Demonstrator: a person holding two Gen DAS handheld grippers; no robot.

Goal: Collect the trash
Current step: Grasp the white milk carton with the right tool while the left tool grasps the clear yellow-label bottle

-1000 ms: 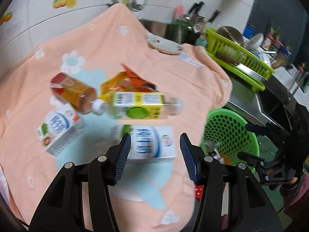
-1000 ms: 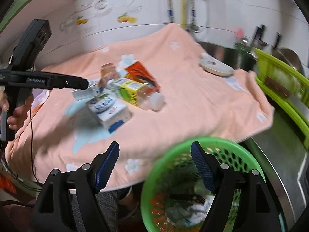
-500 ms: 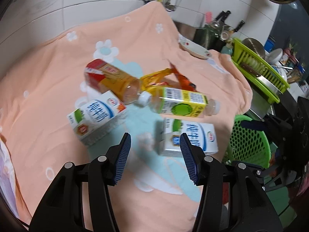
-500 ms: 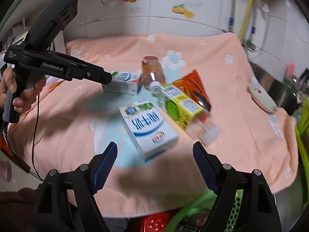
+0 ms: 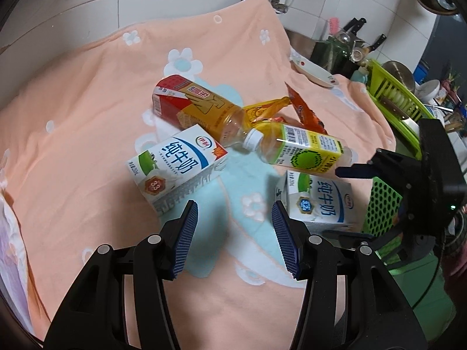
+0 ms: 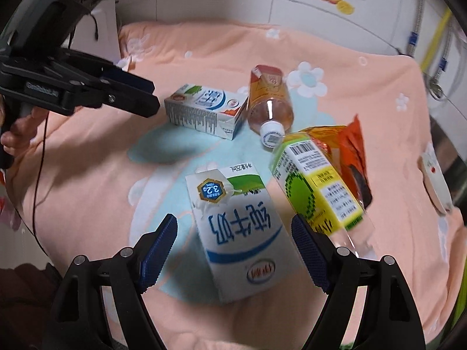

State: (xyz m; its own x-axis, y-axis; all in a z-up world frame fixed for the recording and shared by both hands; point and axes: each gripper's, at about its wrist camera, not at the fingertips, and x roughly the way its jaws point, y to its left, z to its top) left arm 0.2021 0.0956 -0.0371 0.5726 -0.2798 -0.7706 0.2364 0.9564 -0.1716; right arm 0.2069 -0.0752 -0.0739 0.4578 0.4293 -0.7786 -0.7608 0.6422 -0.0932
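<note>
Peach towel (image 6: 379, 93) below both grippers, jaws spread.

Peach flowered towel (image 5: 87, 122), white dish (image 5: 313, 71), perhaps knives (image 5: 354, 24)

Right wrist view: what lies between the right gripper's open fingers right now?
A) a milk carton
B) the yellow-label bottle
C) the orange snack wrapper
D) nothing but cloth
A: the milk carton lies flat between the open blue pads of the right gripper, not yet clamped.

Soft indoor light, faint shadows on the peach towel (image 5: 87, 134), slight blur in right wrist view, dark fisheye-warped corners.
</note>
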